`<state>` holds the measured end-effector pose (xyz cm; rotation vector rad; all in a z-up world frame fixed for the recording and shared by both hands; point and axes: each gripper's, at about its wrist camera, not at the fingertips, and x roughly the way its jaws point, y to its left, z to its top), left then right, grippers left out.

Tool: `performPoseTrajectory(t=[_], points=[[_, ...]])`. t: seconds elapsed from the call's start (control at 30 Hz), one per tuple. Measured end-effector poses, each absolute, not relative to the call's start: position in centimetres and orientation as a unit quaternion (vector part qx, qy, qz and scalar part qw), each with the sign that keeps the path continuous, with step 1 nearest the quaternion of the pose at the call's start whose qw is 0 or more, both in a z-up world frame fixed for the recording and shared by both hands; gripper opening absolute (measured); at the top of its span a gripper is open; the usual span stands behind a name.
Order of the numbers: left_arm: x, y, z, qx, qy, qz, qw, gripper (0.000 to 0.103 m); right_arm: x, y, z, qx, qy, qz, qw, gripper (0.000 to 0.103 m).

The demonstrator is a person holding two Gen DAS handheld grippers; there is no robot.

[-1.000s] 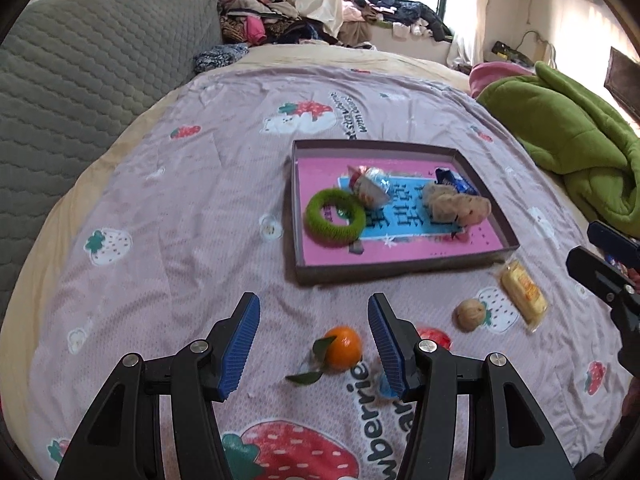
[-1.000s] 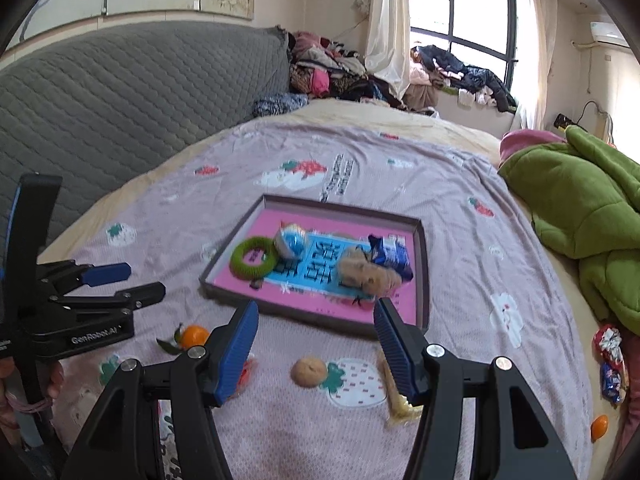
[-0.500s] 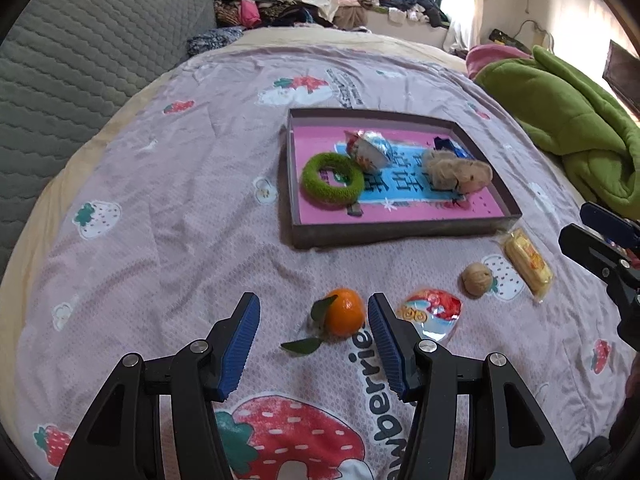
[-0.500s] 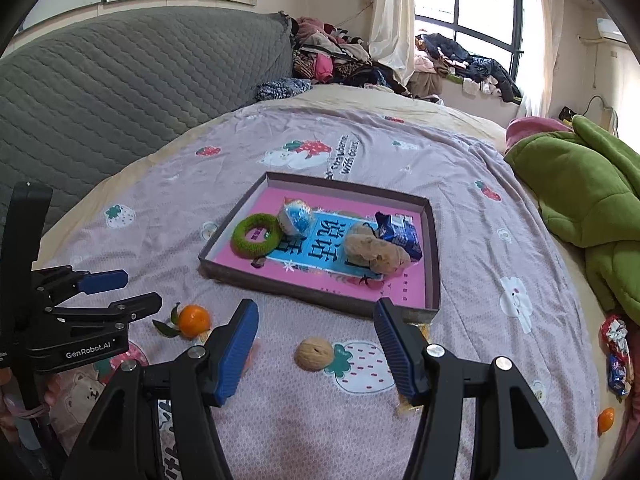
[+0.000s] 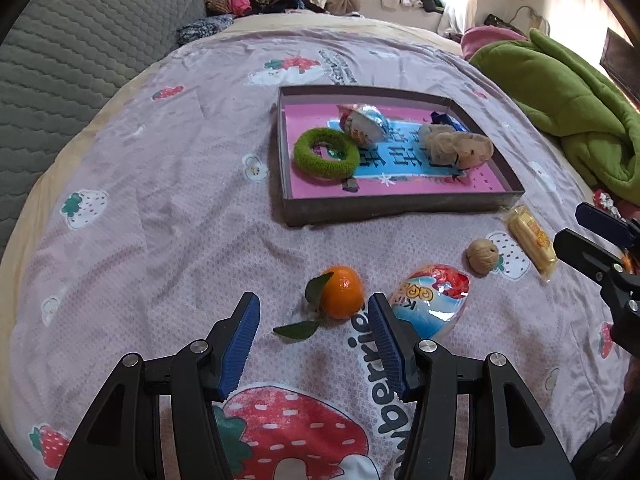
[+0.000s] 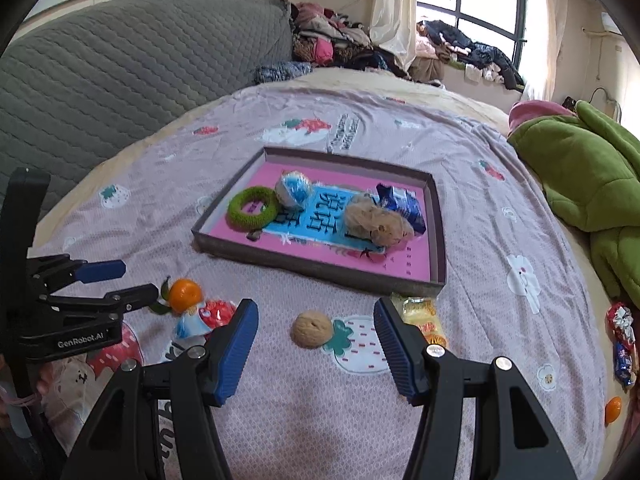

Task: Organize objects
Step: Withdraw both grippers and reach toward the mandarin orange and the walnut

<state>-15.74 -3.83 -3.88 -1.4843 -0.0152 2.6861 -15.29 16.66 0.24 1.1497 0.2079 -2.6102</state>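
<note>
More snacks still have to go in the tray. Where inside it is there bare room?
The tray has a bare pink strip along its near wall, from below the green ring to the near right corner. The far left corner is also bare. The middle is crowded: foil egg, tan plush and blue packet sit close together.
</note>
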Motion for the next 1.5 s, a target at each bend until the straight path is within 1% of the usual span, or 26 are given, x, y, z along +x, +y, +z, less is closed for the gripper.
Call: performPoseTrajectory(t=[0.27, 0.6, 0.83, 1.5], points=[[-15.7, -3.6, -4.3, -0.490, -0.004, 0.871, 0.044, 0.058, -15.6, 16.5, -0.8, 0.408, 0.076, -0.898, 0.145, 0.060], [-16.5, -3.9, -5.4, -0.491, -0.009, 0.870, 0.044, 0.058, -16.4, 16.8, -3.4, 0.432, 0.076, -0.888, 0.138, 0.060], [-17.3, -3.9, -6.2, -0.498, -0.021, 0.865, 0.048, 0.058, -16.6, 16.4, -4.2, 0.434, 0.076, -0.887, 0.140, 0.060], [-18.8, -3.1, -8.1, -0.515, -0.021, 0.856, 0.042, 0.058, -18.4, 15.8, -7.1, 0.442, 0.091, -0.883, 0.128, 0.060]])
